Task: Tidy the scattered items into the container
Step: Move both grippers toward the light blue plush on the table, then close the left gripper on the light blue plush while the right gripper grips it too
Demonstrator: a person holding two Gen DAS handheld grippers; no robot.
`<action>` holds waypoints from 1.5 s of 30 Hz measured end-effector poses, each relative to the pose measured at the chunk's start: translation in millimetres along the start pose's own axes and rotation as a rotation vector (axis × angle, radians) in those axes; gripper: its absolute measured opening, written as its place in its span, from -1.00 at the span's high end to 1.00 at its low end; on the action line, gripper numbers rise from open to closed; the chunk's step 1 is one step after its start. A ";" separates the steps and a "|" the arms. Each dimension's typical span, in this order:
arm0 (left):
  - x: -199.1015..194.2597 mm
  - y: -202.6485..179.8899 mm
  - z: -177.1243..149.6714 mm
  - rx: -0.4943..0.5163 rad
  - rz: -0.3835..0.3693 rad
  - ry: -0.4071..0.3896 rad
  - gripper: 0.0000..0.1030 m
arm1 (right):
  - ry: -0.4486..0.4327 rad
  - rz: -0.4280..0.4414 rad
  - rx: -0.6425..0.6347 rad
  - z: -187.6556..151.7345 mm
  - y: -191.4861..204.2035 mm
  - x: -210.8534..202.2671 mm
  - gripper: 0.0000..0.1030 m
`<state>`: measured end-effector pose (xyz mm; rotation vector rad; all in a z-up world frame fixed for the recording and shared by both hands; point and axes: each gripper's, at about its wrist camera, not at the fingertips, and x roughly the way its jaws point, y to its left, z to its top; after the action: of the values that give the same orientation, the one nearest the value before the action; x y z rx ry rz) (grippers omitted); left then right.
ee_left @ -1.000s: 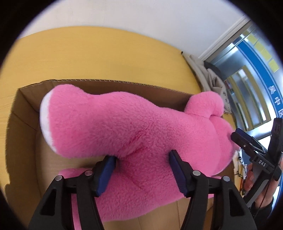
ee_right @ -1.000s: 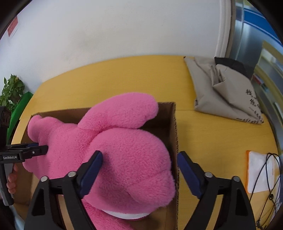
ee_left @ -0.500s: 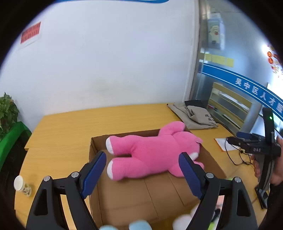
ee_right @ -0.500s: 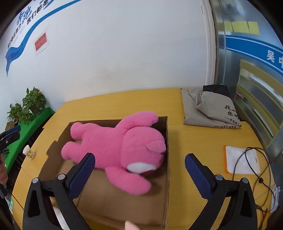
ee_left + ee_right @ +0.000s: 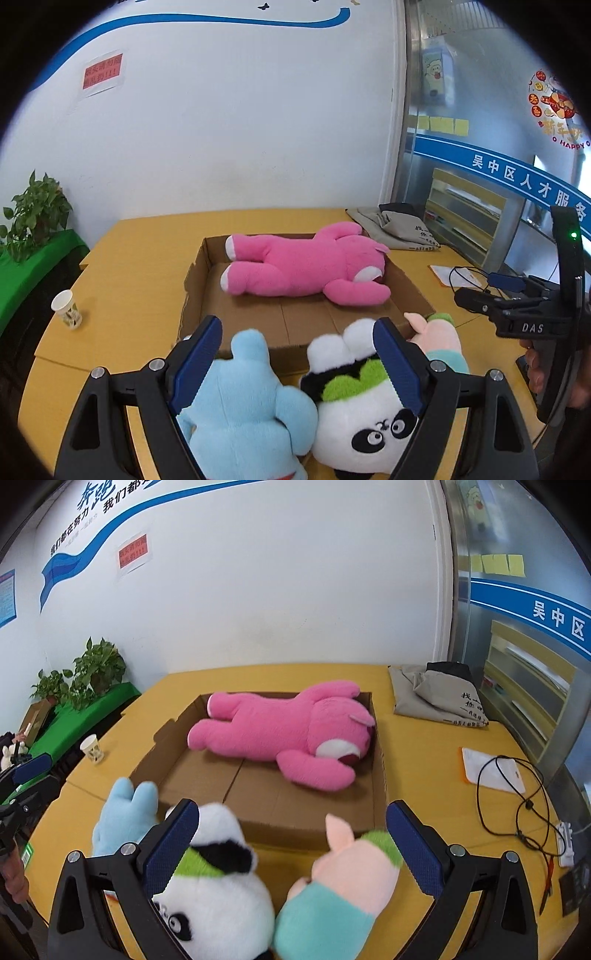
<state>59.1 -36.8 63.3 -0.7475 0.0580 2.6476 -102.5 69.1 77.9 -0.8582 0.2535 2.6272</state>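
Both grippers have pulled back from the pink plush bear (image 5: 306, 269), which a second ago filled the space between their fingers and now lies alone on its side in the shallow cardboard box (image 5: 195, 280), head toward the right wall, feet toward the far left corner. The left gripper (image 5: 297, 360) has just been opening its jaws; they stand wide, nothing pressed by the pads, tilted down over the toys in front of the box. Between and below its blue pads sit a light blue plush (image 5: 243, 402) and a panda plush (image 5: 365, 424) with a green patch, side by side on the yellow table (image 5: 122, 266), just outside the box's near wall. The right gripper (image 5: 291, 843) also has just spread its jaws to their widest and grips nothing; it angles down over the panda plush and a pink pig plush (image 5: 347, 875) in a teal top, the two touching. In the left view the right gripper's black body appears at the far right, a hand (image 5: 535, 373) wrapped around its handle. A paper cup (image 5: 67, 308) stands well left of the box; a folded grey bag (image 5: 436, 694) lies at the far right corner.
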 end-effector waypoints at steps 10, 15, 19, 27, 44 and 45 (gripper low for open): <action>2.9 -5.6 -15.7 -0.012 -0.045 0.013 -0.63 | -0.009 -0.066 -0.047 -15.1 14.6 -7.0 -0.99; 6.7 4.7 -21.2 -0.025 -0.047 0.036 -0.63 | -0.006 -0.054 -0.050 -19.2 18.7 -4.6 -0.99; 6.0 23.2 -28.6 -0.053 -0.052 0.056 -0.63 | -0.004 -0.026 -0.046 -24.3 21.5 -2.1 -0.99; 11.7 68.0 -43.4 -0.157 -0.042 0.132 -0.63 | 0.043 0.123 -0.068 -41.4 47.0 19.0 -1.00; 42.6 132.5 -97.7 -0.301 -0.191 0.291 -0.63 | 0.171 0.478 -0.333 -95.8 180.3 66.9 -0.99; 43.6 134.2 -100.1 -0.312 -0.218 0.293 -0.63 | 0.171 0.492 -0.346 -99.3 186.1 68.3 -0.99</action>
<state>23.9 -159.6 -53.3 -1.1676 -0.3453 2.3478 -173.9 -109.9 -31.9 -1.2763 0.0536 3.1129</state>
